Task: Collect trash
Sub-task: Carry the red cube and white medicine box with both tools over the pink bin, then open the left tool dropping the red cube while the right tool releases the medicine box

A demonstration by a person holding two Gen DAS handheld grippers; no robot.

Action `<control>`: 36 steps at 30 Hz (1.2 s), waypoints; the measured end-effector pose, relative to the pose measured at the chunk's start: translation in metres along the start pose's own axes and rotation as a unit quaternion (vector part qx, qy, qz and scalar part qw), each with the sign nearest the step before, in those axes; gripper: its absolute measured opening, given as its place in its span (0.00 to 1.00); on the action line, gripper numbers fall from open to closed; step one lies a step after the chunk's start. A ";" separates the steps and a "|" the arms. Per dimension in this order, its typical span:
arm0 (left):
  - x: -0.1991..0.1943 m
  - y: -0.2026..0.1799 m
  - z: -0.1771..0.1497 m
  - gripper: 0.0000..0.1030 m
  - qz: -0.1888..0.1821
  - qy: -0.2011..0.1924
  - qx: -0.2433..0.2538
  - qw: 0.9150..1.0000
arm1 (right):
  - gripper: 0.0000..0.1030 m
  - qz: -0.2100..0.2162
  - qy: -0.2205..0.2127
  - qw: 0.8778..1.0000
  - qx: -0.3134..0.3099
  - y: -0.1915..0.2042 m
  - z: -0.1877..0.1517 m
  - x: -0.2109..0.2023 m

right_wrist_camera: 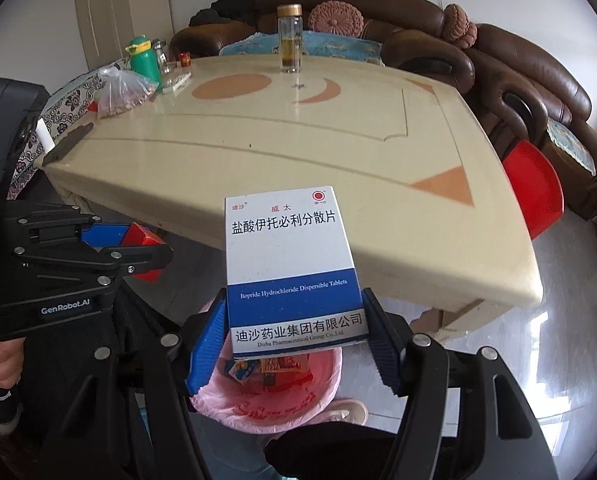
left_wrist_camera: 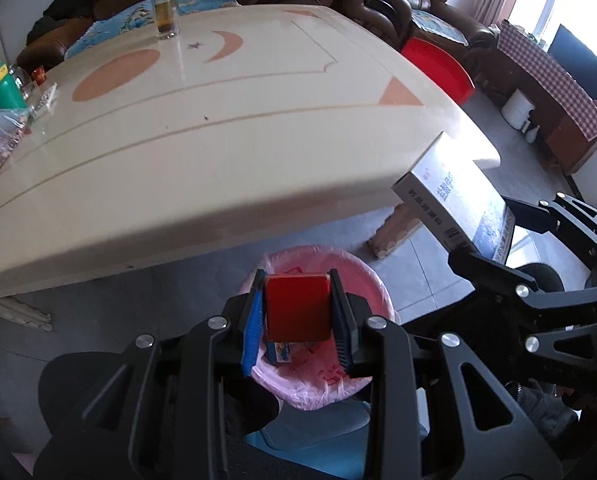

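Here the left gripper (left_wrist_camera: 297,312) is clamped on a small red box (left_wrist_camera: 297,307), its blue-padded fingers (left_wrist_camera: 254,326) pressing the box's two sides, and it hangs right above the pink-lined trash bin (left_wrist_camera: 372,300) that stands on the floor by the near edge of the coffee table (left_wrist_camera: 226,152). Inside the bin lie a few wrappers and a small blue-and-white carton (left_wrist_camera: 282,353) (its print too small to read). The right gripper (right_wrist_camera: 294,334) holds a white-and-blue medicine box (right_wrist_camera: 292,268) labelled "Itopride Hydrochloride Dispersible Tablets", gripped at its lower end and standing up from the fingers, also over the same bin (right_wrist_camera: 258,404). In the right wrist view the left gripper (right_wrist_camera: 146,248) shows at the left with the red box (right_wrist_camera: 144,240) between its fingers, close beside the medicine box but apart from it.

On the table stand a glass jar with a gold lid (right_wrist_camera: 290,38) near the far side, and, at the far left corner, a green bottle (right_wrist_camera: 143,58), a clear plastic bag of reddish bits (right_wrist_camera: 124,94) and a small red cup (right_wrist_camera: 184,59). A brown leather sofa (right_wrist_camera: 518,80) wraps around the table's far sides, with a red plastic stool (right_wrist_camera: 534,188) between the two.
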State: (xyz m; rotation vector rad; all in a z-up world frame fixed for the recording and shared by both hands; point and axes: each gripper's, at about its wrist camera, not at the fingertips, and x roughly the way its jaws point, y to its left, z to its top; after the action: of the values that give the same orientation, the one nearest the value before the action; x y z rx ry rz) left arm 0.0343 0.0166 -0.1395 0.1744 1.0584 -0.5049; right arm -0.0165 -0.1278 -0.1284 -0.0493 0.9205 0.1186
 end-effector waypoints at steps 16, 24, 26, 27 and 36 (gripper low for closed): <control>0.078 0.012 -0.029 0.29 -0.023 0.092 -0.011 0.995 | 0.61 0.017 0.086 0.996 0.003 0.003 -0.039 0.066; 0.127 0.016 -0.035 0.29 -0.024 0.146 -0.021 0.989 | 0.61 0.034 0.141 0.989 0.011 -0.004 -0.053 0.112; 0.138 0.016 -0.036 0.29 -0.027 0.160 -0.024 0.986 | 0.61 0.039 0.158 0.987 0.010 -0.004 -0.054 0.126; 0.142 0.016 -0.038 0.29 -0.027 0.165 -0.025 0.986 | 0.61 0.041 0.166 0.985 0.010 -0.005 -0.056 0.133; 0.187 0.019 -0.046 0.29 -0.022 0.220 -0.030 0.975 | 0.61 0.063 0.239 0.969 0.011 -0.008 -0.081 0.196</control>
State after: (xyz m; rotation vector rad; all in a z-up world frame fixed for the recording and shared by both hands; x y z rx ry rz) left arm 0.0801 -0.0085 -0.3261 0.2148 1.5123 -0.4849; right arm 0.0381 -0.1271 -0.3338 0.0028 1.4084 0.2198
